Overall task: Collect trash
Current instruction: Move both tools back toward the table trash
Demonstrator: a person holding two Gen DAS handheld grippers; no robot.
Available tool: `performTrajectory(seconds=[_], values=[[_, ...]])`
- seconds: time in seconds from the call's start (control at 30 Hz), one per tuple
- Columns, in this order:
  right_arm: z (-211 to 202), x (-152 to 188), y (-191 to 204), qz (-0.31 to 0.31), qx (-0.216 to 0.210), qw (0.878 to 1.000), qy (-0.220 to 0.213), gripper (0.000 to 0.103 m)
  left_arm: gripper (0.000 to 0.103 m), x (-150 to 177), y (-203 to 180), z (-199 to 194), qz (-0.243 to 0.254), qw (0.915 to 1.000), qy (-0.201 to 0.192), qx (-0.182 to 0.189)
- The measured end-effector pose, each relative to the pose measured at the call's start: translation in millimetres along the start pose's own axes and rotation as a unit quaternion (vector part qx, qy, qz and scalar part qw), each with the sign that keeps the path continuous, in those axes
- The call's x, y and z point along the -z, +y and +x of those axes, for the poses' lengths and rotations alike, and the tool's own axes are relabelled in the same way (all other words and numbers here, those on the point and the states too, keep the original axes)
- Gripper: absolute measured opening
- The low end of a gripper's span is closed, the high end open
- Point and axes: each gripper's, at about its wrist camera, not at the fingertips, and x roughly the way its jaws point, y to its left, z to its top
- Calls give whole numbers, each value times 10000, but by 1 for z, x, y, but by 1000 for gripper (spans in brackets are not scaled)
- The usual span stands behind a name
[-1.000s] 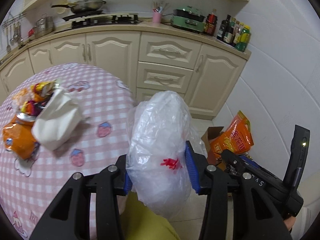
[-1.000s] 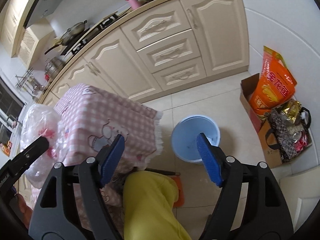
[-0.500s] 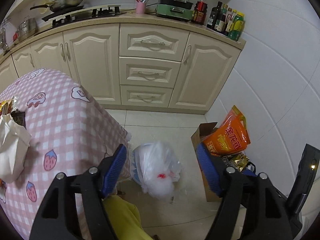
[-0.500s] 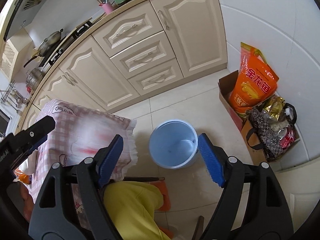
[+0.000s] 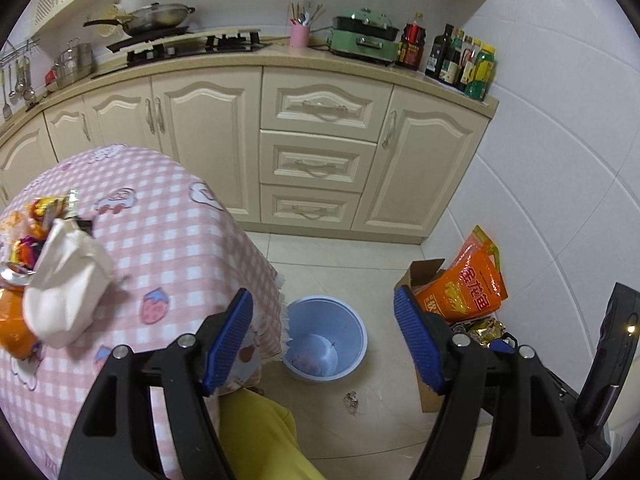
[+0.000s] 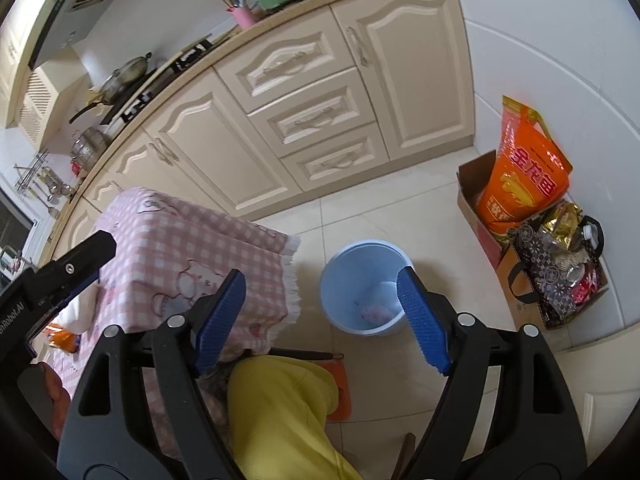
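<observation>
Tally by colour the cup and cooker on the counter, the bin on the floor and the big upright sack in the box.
Pink: 1, the pink utensil cup.
Green: 1, the green tabletop cooker.
Blue: 1, the light blue plastic bin.
Orange: 1, the orange printed sack standing in the cardboard box.
Total: 4.

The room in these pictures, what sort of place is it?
Most likely a home kitchen: a gas stove with a wok sits on the counter, sauce bottles stand at its end, and cream cabinets run beneath, beside a table in a pink checked cloth.
</observation>
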Motion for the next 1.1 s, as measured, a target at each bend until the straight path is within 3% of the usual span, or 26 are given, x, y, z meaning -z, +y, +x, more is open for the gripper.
performTrajectory(seconds=[0.37,0.53,0.73,1.1], values=[[-24,15,59,-563,-339,9977,-150,83,72,16,43,-54,-306,9984,-359,-306],[-24,25,96,-882,-552,9946,-56,85,81,24,75,-77,-567,9954,-494,-595],[-16,39,143,-1315,-822,9878,133,88,84,36,128,-101,-1069,9868,-590,-1063],[7,66,216,-2050,-1112,9709,549,91,92,52,220,-121,-1905,9682,-574,-1518]])
